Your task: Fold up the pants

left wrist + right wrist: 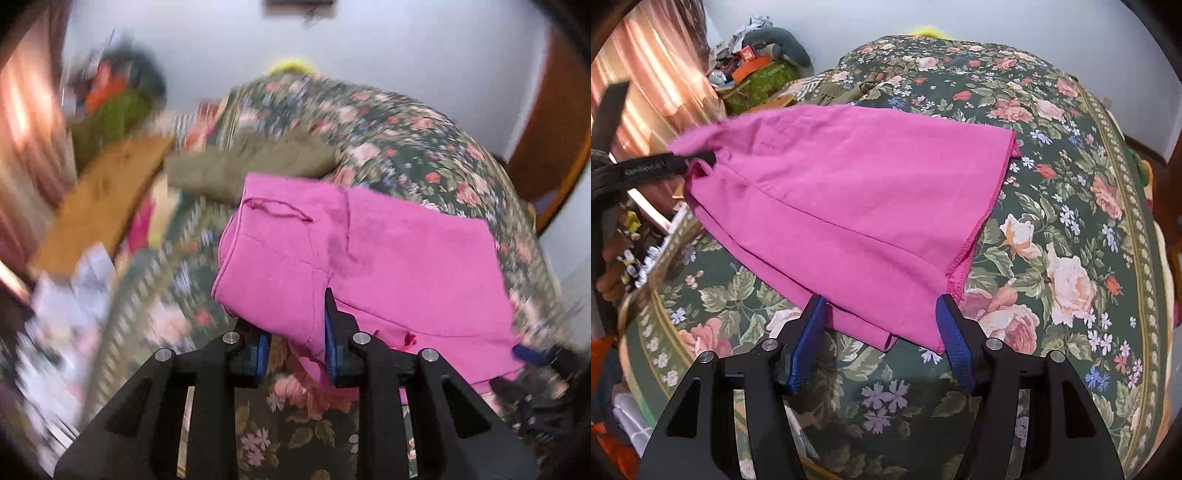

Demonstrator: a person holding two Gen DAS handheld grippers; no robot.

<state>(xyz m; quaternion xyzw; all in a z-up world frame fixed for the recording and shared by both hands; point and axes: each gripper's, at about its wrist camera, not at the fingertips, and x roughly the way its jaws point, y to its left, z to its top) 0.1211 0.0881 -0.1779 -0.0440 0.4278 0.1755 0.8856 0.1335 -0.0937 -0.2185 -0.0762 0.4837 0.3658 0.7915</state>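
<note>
Left gripper (295,341) pinches a bunched fold of the pink pants (849,206); right gripper (882,325) gapes wide around their near hem. Pants stretch leftward across the floral bed (1052,229).

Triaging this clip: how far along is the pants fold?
Done: the pink pants already lie in layers on the floral bedspread, hem edges roughly aligned.
In hand: the left gripper has a bunch of the cloth between its fingers, apparently pinched, and that end looks raised. The right gripper is open, its fingers straddling the hem corner.
Left: closing on that corner, the next fold across, then smoothing.
</note>
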